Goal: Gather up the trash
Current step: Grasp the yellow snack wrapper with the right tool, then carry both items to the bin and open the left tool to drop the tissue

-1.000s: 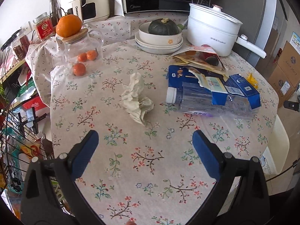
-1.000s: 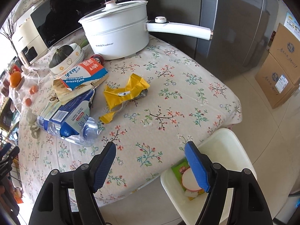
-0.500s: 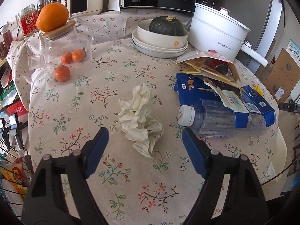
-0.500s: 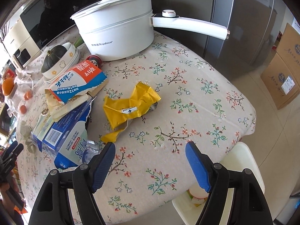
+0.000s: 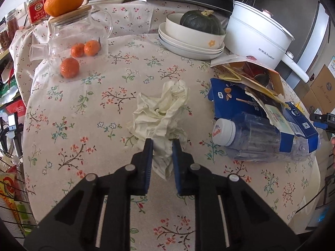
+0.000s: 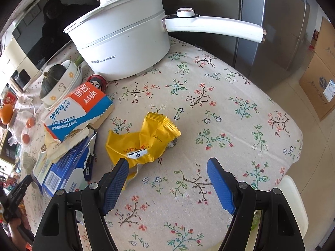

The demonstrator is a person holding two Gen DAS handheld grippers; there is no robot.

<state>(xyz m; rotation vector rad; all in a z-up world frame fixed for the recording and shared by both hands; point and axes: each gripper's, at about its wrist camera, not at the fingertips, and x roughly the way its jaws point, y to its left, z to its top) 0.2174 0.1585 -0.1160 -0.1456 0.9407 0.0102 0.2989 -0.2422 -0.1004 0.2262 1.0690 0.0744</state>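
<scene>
A crumpled white tissue point(image 5: 161, 108) lies mid-table on the floral cloth. My left gripper point(image 5: 162, 144) is closing on the tissue's near end, which sits pinched between the blue pads. To the right lie a clear plastic bottle point(image 5: 257, 138) and a torn blue carton point(image 5: 240, 96). In the right wrist view a yellow snack wrapper point(image 6: 142, 142) lies flat on the cloth. My right gripper point(image 6: 167, 165) hangs open just in front of it, the left finger over the wrapper's tail. An orange and blue milk carton point(image 6: 77, 110) rests on the torn blue carton point(image 6: 62, 171).
A white electric pot point(image 6: 123, 48) with a long handle stands at the back. Stacked bowls holding a dark squash point(image 5: 192, 33) and a glass jug point(image 5: 79, 35) with oranges stand behind the tissue. A white bin point(image 6: 293, 198) sits below the table's right edge. Cardboard boxes point(image 6: 320, 79) stand on the floor.
My left gripper came down and forward to the tissue and its jaws went from wide apart to pinched on it. My right gripper moved closer to the yellow wrapper, still open.
</scene>
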